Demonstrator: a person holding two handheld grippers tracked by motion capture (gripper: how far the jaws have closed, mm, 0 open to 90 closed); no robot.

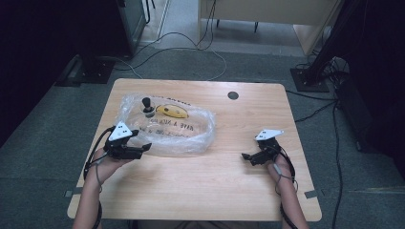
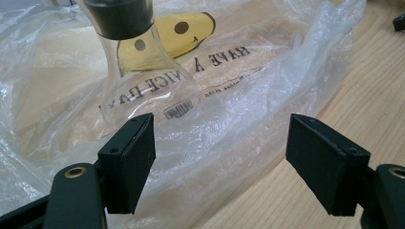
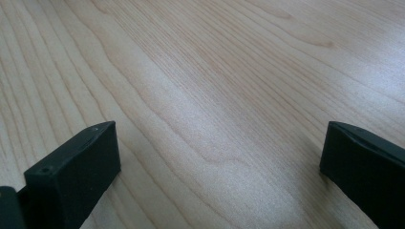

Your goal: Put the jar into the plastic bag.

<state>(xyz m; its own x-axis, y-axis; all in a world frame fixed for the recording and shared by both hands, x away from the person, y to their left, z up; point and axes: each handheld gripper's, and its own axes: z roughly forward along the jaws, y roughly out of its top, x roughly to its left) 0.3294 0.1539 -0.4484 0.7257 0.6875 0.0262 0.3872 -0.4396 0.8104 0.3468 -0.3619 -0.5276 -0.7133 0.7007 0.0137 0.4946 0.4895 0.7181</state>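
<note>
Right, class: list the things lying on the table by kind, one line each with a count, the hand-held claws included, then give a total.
Clear plastic bag: 1
Clear bottle with a black cap, in the bag: 1
Yellow banana-shaped item, in the bag: 1
Claws: 2, left claw and right claw, both open
Total: 5

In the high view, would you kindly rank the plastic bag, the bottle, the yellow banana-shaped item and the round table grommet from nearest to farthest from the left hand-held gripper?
1. Plastic bag, right at the left hand-held gripper, its edge beside the open jaws.
2. Bottle with black top, inside the bag, just beyond.
3. Yellow banana-shaped item, inside the bag, right of the bottle.
4. Round grommet, on the table's far side.
</note>
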